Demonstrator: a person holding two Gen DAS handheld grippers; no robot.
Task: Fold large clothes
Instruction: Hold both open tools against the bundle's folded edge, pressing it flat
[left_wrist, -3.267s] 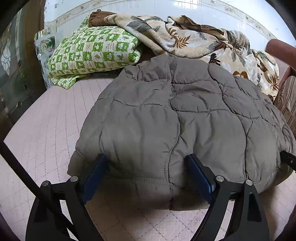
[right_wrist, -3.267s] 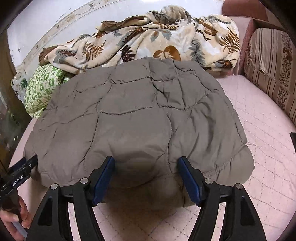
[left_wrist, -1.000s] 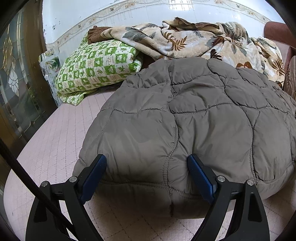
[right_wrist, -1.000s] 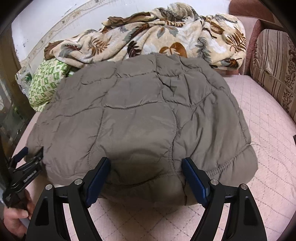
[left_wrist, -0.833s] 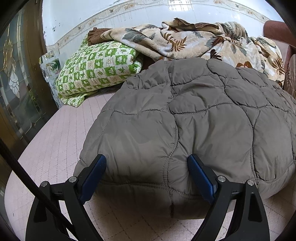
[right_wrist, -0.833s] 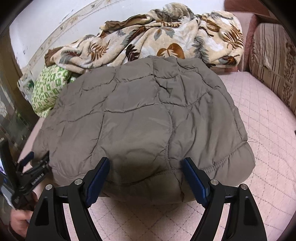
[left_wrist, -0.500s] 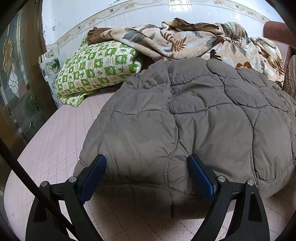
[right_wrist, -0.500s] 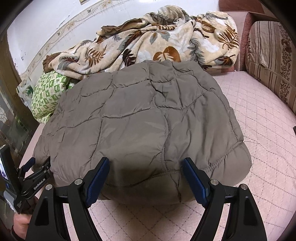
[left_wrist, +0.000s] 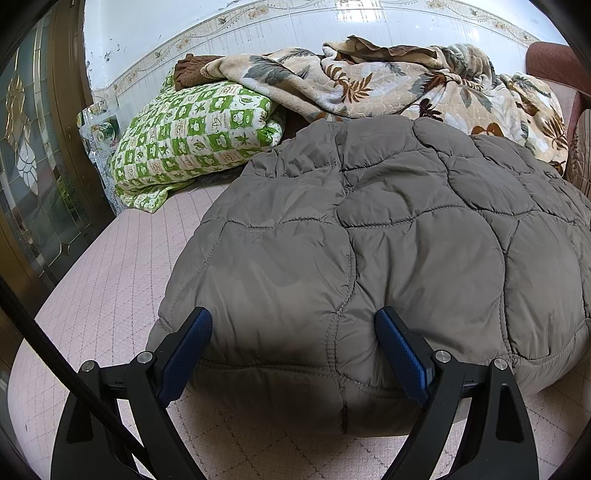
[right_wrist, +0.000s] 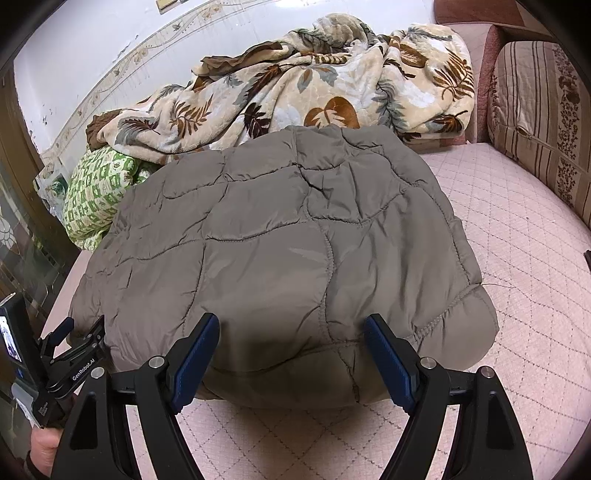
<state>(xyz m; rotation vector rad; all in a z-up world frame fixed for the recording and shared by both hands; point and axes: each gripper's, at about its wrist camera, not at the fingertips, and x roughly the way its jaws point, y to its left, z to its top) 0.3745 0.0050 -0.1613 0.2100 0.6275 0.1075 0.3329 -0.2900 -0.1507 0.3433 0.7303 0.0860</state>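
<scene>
A grey-brown quilted padded jacket (left_wrist: 388, 240), folded into a broad puffy mound, lay on the pale pink diamond-stitched bed cover (left_wrist: 110, 266) and filled the centre of both wrist views. In the left wrist view, the left gripper (left_wrist: 293, 332) stood at the lower centre of the frame with its blue-padded fingers (left_wrist: 186, 349) spread wide, straddling the near hem of the jacket; the pads appeared clear of the fabric and held nothing. In the right wrist view, the right gripper (right_wrist: 291, 338) was likewise at the lower centre, jaws wide apart over the jacket's near edge, with nothing gripped. The left gripper was also seen at the lower left of the right wrist view, just beside the jacket's left corner, with a hand (right_wrist: 44, 448) on its handle at the frame edge. Behind the jacket, at the upper part of both frames, a cream fleece blanket with brown leaf print (right_wrist: 314, 85) lay heaped against the white tiled wall (left_wrist: 184, 29). A green-and-white chequered pillow (left_wrist: 192, 136) sat at the upper left, partly under the blanket. A striped brown cushion (right_wrist: 535, 118) stood at the upper right of the right wrist view.
</scene>
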